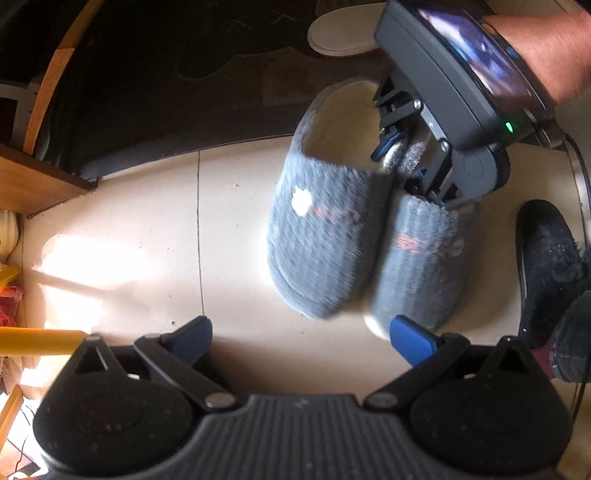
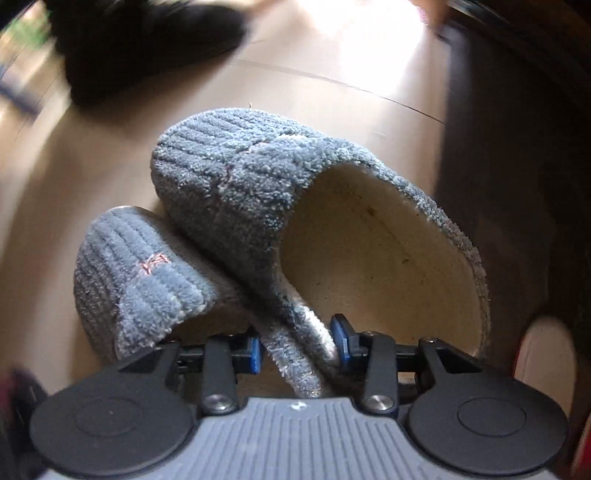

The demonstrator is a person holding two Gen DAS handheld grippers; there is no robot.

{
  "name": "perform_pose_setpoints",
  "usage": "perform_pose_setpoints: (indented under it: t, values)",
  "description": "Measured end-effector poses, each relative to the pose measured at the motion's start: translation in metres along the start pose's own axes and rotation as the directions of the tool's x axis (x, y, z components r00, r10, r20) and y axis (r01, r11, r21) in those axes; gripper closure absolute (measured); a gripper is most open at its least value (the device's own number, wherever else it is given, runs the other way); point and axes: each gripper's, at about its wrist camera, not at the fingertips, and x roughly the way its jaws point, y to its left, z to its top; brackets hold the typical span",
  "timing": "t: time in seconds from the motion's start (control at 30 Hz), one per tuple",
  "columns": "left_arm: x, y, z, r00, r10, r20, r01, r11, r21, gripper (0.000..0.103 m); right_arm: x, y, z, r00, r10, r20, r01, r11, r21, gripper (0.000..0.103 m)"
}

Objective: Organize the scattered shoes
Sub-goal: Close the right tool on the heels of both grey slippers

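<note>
Two grey fleece slippers lie side by side on the pale tiled floor: one (image 1: pixel 325 236) (image 2: pixel 240 173) with a white patch on top, the other (image 1: pixel 421 258) (image 2: pixel 140 273) leaning against it. My right gripper (image 1: pixel 402 162) (image 2: pixel 297 347) comes down at their heel ends. Its blue pads (image 2: pixel 341 338) pinch the two adjoining side rims together. My left gripper (image 1: pixel 303 336) hangs open over the floor just in front of the slippers' toes, with nothing between its fingers.
A black shoe (image 1: pixel 546 266) (image 2: pixel 147 48) lies beside the pair. A white sole (image 1: pixel 340 33) rests on the dark mat (image 1: pixel 166 74) behind them. A wooden shelf (image 1: pixel 33 181) and a yellow bar (image 1: pixel 37 341) stand at the left. A person's forearm (image 1: pixel 546 55) holds the right gripper.
</note>
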Motion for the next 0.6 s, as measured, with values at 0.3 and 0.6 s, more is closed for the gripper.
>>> perform_pose_setpoints:
  t: [0.3, 0.6]
  values:
    - [-0.001, -0.007, 0.005, 0.999, 0.029, 0.018, -0.029, 1.000, -0.003, 0.000, -0.011, -0.033, -0.023, 0.999, -0.040, -0.009, 0.039, 0.841, 0.540, 0.072]
    - [-0.003, -0.014, 0.006, 0.999, 0.039, 0.035, -0.039, 0.999, 0.006, 0.000, -0.011, -0.033, -0.042, 0.996, 0.084, 0.023, -0.063, 0.510, 0.858, 0.072]
